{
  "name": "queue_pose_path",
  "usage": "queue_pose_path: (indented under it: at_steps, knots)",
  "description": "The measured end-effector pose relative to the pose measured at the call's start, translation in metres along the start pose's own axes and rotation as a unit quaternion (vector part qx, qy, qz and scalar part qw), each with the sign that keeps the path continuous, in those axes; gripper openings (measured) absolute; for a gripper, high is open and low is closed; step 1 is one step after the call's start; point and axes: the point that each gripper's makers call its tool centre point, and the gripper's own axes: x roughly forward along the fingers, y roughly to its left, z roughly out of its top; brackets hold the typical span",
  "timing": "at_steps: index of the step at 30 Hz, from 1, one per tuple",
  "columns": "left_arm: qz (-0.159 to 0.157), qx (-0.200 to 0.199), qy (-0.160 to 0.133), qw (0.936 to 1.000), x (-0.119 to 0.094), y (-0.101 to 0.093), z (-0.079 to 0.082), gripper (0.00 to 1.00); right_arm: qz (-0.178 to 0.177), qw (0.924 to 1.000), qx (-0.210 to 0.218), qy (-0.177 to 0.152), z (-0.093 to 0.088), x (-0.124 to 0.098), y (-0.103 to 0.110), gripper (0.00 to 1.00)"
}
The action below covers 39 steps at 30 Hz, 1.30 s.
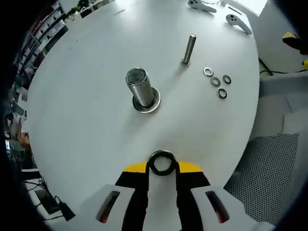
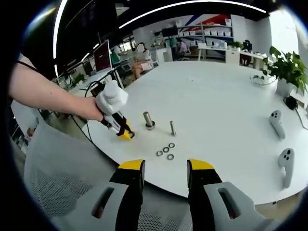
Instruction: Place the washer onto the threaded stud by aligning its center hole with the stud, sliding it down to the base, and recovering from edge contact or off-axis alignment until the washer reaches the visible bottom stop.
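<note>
Left hand-held gripper (image 1: 162, 166) clamps a washer (image 1: 162, 162) short of the threaded stud (image 1: 140, 86). Right hand-held gripper (image 2: 165, 168) gapes wide off the bench (image 2: 226, 110), person's forearm (image 2: 45, 91) visible.

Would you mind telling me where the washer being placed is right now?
In the left gripper view, the washer is clamped in the left hand-held gripper, short of the threaded stud on the white table.
</note>
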Motion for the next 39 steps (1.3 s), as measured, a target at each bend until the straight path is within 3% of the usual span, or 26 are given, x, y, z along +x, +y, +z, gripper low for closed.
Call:
queue_pose_path:
  at_steps: [9, 21, 26, 39]
  knots:
    - [0.01, 0.017, -0.035, 0.9992, -0.024, 0.008, 0.015, 0.18, 0.0, 1.0, 0.001, 0.0, 0.0, 0.0, 0.0, 0.37]
    - [0.033, 0.057, -0.089, 0.9939, -0.058, 0.025, 0.068, 0.18, 0.0, 1.0, -0.001, 0.001, 0.0, 0.001, 0.0, 0.37]
    - [0.033, 0.064, -0.087, 0.9936, -0.057, 0.027, 0.081, 0.19, 0.0, 1.0, -0.002, 0.002, 0.0, 0.001, 0.001, 0.37]
    - [0.03, 0.09, -0.056, 0.9939, -0.046, 0.026, 0.087, 0.18, -0.001, 1.0, -0.002, 0.001, 0.0, 0.0, 0.0, 0.37]
